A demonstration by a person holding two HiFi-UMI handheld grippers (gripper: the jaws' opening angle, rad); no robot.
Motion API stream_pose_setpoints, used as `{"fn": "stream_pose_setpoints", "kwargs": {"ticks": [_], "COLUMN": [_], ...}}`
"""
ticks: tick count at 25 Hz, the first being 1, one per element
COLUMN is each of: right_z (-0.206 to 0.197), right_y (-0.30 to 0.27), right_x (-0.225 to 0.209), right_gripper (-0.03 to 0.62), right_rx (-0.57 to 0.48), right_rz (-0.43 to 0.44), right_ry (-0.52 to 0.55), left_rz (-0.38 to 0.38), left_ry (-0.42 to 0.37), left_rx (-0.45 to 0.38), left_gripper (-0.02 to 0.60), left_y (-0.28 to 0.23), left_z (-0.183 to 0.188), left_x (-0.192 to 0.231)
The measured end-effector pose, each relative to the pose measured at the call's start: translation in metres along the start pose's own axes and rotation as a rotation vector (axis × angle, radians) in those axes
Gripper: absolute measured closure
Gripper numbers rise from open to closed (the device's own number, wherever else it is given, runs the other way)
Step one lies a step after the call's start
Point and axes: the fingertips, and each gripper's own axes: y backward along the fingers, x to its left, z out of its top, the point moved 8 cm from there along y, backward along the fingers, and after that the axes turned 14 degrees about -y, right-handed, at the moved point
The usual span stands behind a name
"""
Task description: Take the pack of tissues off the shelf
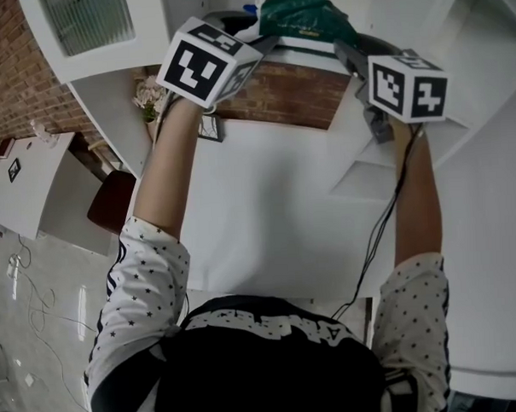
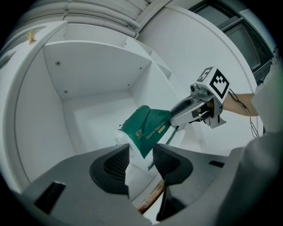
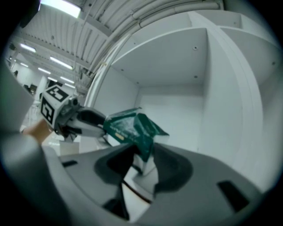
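A green-and-white pack of tissues [image 1: 305,18] sits at the front of a white shelf compartment [image 2: 97,110], held from both ends. In the left gripper view, its white and green end [image 2: 148,130] lies pinched between the dark pads of my left gripper [image 2: 140,161]. My right gripper [image 2: 177,115] clamps the far end there. In the right gripper view, a green corner of the pack [image 3: 130,128] sits between the pads of my right gripper [image 3: 140,161], and my left gripper [image 3: 99,121] grips the opposite end. From the head view, both arms reach up, left gripper [image 1: 264,43] and right gripper [image 1: 345,52].
The compartment's back wall [image 3: 177,110] and side walls stand close around the pack. Below it are a brick wall [image 1: 279,93], a white table [image 1: 275,209], lower white shelves [image 1: 367,170] at the right and a dark red chair [image 1: 112,199] at the left.
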Motion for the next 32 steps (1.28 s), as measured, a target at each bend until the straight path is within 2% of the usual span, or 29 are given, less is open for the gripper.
{"fn": "stream_pose_setpoints", "kwargs": {"ticks": [4, 11, 19, 27, 32], "right_z": [-0.002, -0.001, -0.002, 0.002, 0.002], "right_y": [0.001, 0.011, 0.021, 0.033, 0.043], "right_x": [0.002, 0.010, 0.017, 0.028, 0.034], "right_gripper": [0.462, 0.485, 0.493, 0.496, 0.496], "right_rx": [-0.010, -0.036, -0.075, -0.140, -0.172], "right_rz": [0.007, -0.017, 0.007, -0.006, -0.011], "right_ry": [-0.021, 0.035, 0.036, 0.121, 0.138], "left_rz": [0.010, 0.047, 0.082, 0.108, 0.127], "left_ry": [0.018, 0.005, -0.022, -0.019, -0.040], "left_rx": [-0.022, -0.049, -0.084, -0.115, -0.131], "left_gripper": [0.431, 0.473, 0.482, 0.485, 0.486], "left_y": [0.003, 0.011, 0.025, 0.036, 0.045], "left_z": [0.000, 0.004, 0.012, 0.015, 0.022], "left_x": [0.000, -0.005, -0.010, -0.015, -0.019]}}
